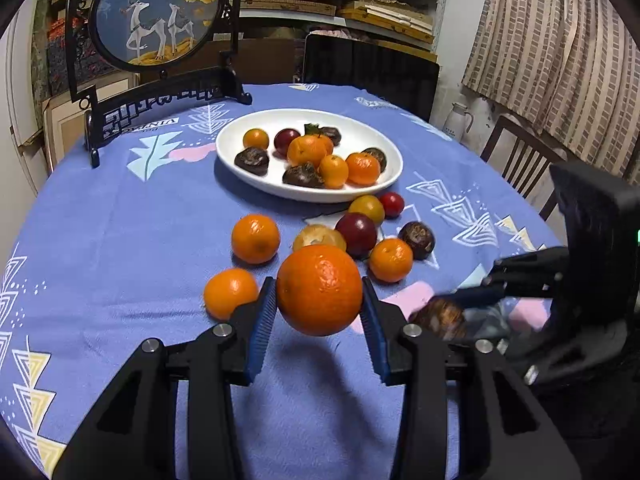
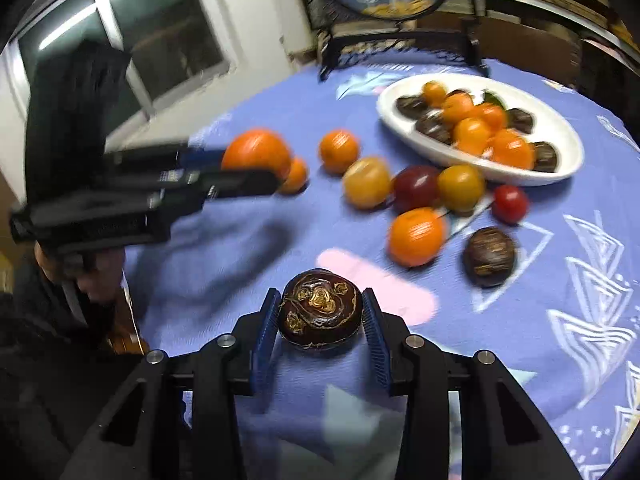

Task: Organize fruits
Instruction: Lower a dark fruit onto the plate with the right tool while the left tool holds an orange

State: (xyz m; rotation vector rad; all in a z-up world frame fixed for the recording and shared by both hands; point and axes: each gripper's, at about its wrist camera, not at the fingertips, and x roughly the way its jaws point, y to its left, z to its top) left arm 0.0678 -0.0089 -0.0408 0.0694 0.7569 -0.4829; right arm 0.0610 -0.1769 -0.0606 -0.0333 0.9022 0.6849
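Observation:
My left gripper (image 1: 319, 300) is shut on a large orange (image 1: 319, 290) and holds it above the blue tablecloth; the orange also shows in the right wrist view (image 2: 256, 150). My right gripper (image 2: 320, 316) is shut on a dark brown water chestnut (image 2: 320, 310), lifted just off the cloth; it appears blurred in the left wrist view (image 1: 440, 316). A white oval plate (image 1: 372, 192) at the table's middle holds several small oranges, chestnuts and a plum. Loose fruit lies in front of the plate: oranges (image 1: 255, 239), a plum (image 1: 356, 234), a chestnut (image 1: 416, 240).
A black-framed round deer screen (image 1: 156, 12) stands at the table's far left edge. A dark chair back (image 1: 368, 68) is behind the table and a wooden chair (image 1: 520, 160) at the right. The right wrist view is motion-blurred.

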